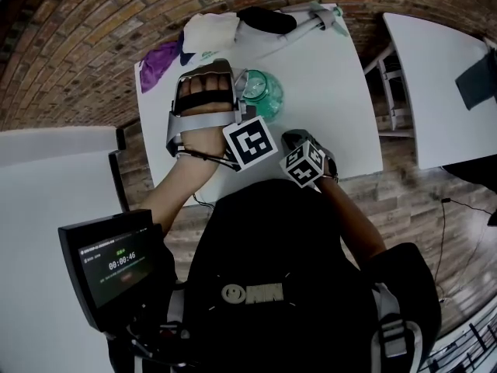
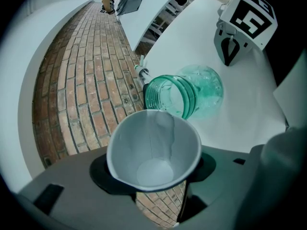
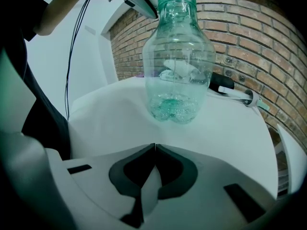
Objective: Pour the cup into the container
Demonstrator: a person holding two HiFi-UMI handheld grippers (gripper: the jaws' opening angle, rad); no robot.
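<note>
Left hand-held gripper (image 2: 153, 170) grips the cup (image 2: 152, 145), seemingly light and crushable, mid-wall above the bottle (image 2: 187, 94); right hand-held gripper (image 3: 154, 147) is closed, empty.

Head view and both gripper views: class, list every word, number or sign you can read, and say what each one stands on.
"00:00:46": on the black device's screen.
The smaller lines on that screen are too blurred to read.
The grey logo on the person's black garment is not legible.
The marker cubes carry black-and-white square patterns and no letters.
No print is seen on the cup or the bottle.
</note>
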